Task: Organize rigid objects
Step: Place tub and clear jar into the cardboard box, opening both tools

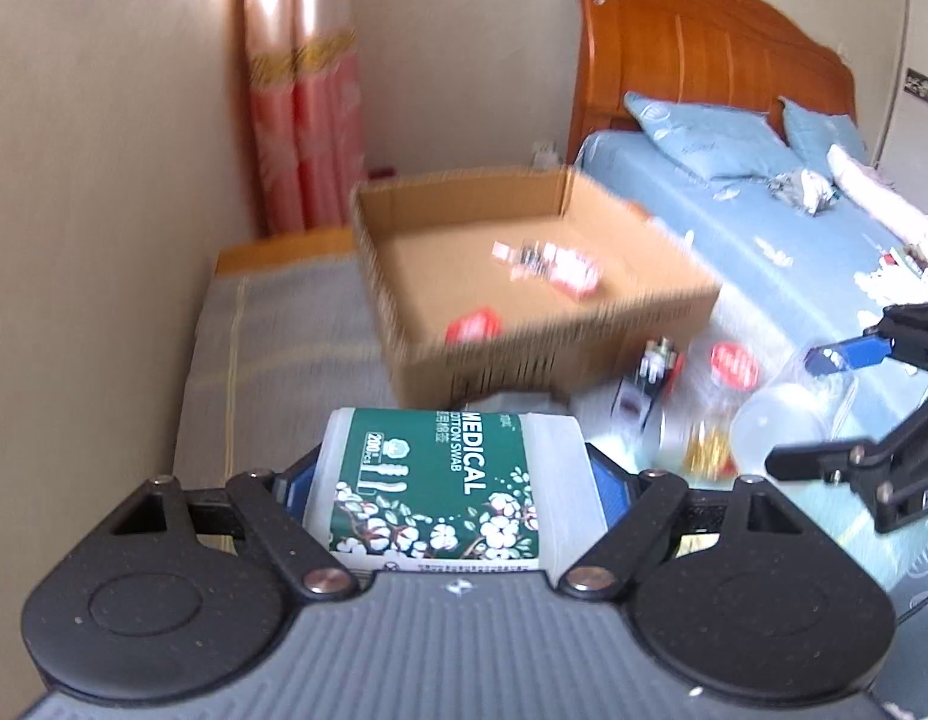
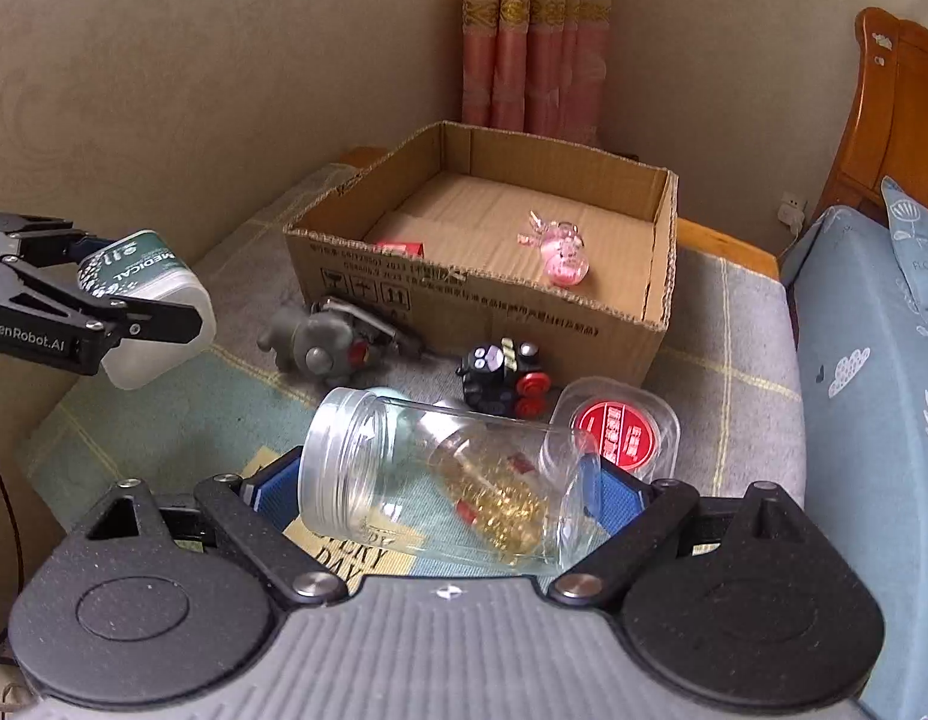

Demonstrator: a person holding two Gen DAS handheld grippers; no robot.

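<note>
Left tongs (image 1: pixel 449 480) clamped on medical cotton swab tub (image 1: pixel 440 480), held above blanket, short of cardboard box (image 1: pixel 523 324). Right tongs (image 2: pixel 446 489) gripping clear plastic jar (image 2: pixel 440 474) lying sideways, gold bits inside, near red-lidded case (image 2: pixel 622 432).

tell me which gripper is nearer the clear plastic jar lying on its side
Right. The right gripper has the clear jar between its fingers. The left gripper is off to the jar's left, raised, holding the cotton swab container.
</note>
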